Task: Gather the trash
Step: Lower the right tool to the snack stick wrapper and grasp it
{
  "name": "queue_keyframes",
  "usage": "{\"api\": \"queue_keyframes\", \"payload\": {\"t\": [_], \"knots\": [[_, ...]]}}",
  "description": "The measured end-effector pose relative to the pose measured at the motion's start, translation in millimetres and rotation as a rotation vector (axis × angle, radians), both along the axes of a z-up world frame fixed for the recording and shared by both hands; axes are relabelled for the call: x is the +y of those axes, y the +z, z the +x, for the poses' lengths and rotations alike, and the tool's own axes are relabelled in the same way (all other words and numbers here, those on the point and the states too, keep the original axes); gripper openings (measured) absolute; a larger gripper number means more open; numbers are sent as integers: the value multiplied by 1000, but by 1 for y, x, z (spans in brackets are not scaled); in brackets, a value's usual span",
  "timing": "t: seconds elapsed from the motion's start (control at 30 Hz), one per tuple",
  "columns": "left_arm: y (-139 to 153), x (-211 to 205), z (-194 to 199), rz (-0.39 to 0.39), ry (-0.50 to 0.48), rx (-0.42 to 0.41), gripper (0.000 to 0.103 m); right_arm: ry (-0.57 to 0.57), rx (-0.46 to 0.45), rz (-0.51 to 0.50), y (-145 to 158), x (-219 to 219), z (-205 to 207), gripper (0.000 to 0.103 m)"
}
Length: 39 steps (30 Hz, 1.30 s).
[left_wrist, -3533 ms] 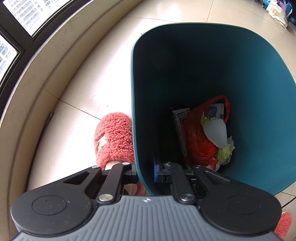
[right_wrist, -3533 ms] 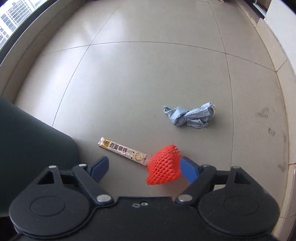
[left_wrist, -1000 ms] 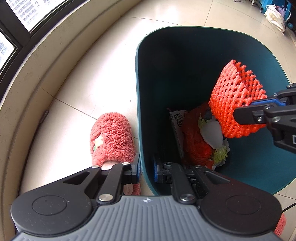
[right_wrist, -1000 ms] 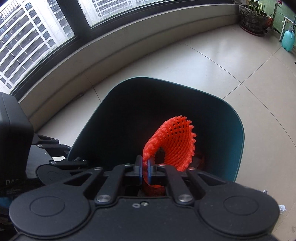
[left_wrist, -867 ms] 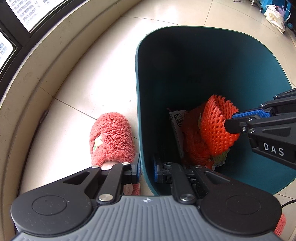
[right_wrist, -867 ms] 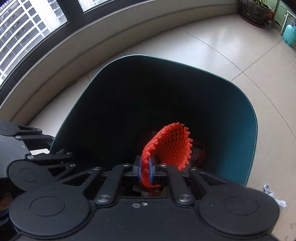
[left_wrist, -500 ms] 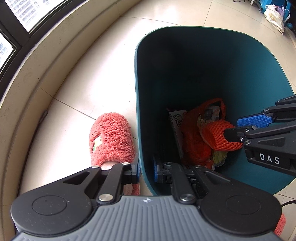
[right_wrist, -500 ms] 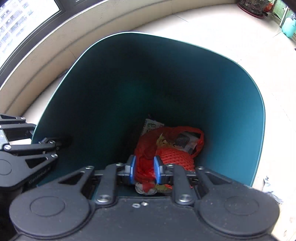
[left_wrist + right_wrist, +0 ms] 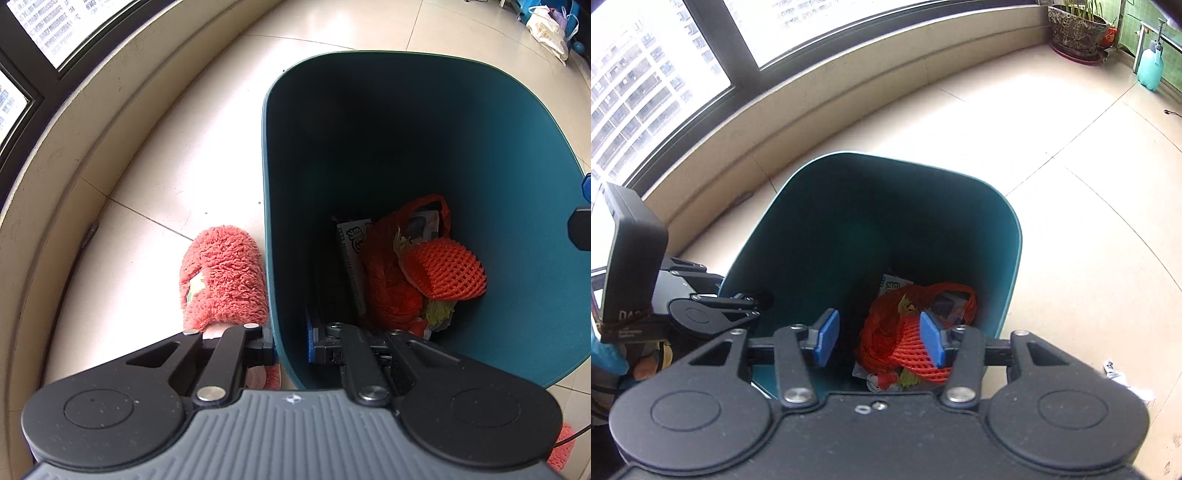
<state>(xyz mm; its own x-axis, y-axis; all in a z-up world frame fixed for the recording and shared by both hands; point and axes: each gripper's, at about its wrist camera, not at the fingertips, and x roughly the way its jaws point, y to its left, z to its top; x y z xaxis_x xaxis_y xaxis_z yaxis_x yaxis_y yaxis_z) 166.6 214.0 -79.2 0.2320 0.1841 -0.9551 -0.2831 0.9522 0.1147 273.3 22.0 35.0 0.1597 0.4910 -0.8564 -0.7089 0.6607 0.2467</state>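
My right gripper (image 9: 878,341) hangs above the mouth of the teal bin (image 9: 517,206), and its jaws are opening with nothing between the blue pads; the orange foam net (image 9: 445,268) lies below them, free of my grip, at the bottom of the bin. It rests on top of a red mesh bag (image 9: 391,291), beside a printed white carton (image 9: 352,254) and some leafy green scraps (image 9: 437,312). So this piece counts as collected.

My left gripper (image 9: 291,345) is clamped narrow on the near rim of the bin, one pad outside the wall and one inside, steadying it on the floor (image 9: 166,177). A fluffy pink slipper (image 9: 223,277) stands just beside the bin's outer wall.

As for what is left: in my right view a small crumpled scrap of white paper (image 9: 1123,378) lies on the tiles at the right edge, well apart from the bin. I judge that at least this bit is still to be picked up; whether more litter lies elsewhere, I cannot tell, since little of the floor is in view.
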Motion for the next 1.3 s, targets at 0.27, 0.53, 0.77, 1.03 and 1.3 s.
{"api": "queue_keyframes", "payload": {"t": [0.27,0.53,0.77,1.03,1.3], "knots": [[0,-1,2,6,2,7,12,-144,-35,24,7,-62,24,61],[0,-4,3,23,9,14,12,-258,-4,-61,-34,-111,40,68],[-1,-8,4,35,17,19,12,-274,84,-134,-109,-126,62,81],[-2,-6,7,31,22,29,12,-181,149,-235,-214,-113,75,85],[-8,-10,10,62,6,47,13,-130,172,-325,-287,-110,91,78]]}}
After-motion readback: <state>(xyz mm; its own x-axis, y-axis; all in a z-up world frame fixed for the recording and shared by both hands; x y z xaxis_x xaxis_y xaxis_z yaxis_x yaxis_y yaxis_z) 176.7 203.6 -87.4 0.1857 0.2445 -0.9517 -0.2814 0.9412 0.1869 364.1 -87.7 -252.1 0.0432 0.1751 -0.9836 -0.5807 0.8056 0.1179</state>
